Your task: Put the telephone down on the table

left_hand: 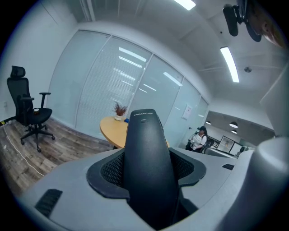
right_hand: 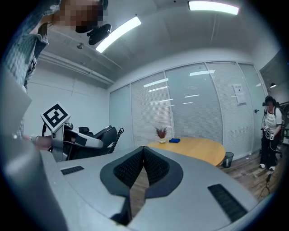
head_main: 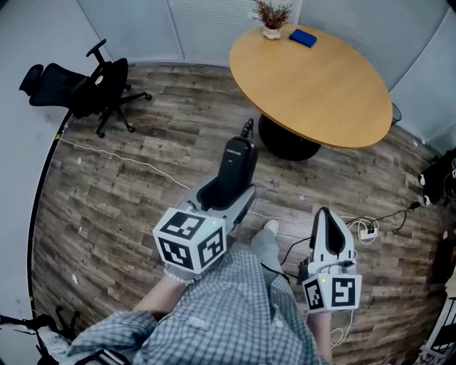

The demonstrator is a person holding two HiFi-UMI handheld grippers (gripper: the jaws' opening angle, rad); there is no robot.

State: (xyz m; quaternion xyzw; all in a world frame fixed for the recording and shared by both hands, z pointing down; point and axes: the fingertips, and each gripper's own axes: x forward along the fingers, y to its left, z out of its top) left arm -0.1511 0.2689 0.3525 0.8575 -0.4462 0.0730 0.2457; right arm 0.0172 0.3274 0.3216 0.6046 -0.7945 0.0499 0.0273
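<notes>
A black telephone handset [head_main: 236,166] sticks out forward from my left gripper [head_main: 229,191], which is shut on it, with its coiled cord at the far end. In the left gripper view the handset [left_hand: 146,158] fills the gap between the jaws. It hangs above the wooden floor, short of the round wooden table [head_main: 313,93]. My right gripper [head_main: 328,229] hangs lower right, jaws pressed together with nothing between them [right_hand: 143,169]. The right gripper view shows the left gripper with the handset [right_hand: 95,140] at left and the table [right_hand: 194,148] ahead.
A small potted plant [head_main: 271,20] and a blue object [head_main: 303,37] sit at the table's far edge. A black office chair [head_main: 82,85] stands far left. Cables and a power strip [head_main: 367,229] lie on the floor at right. A person [left_hand: 198,139] sits beyond the glass wall.
</notes>
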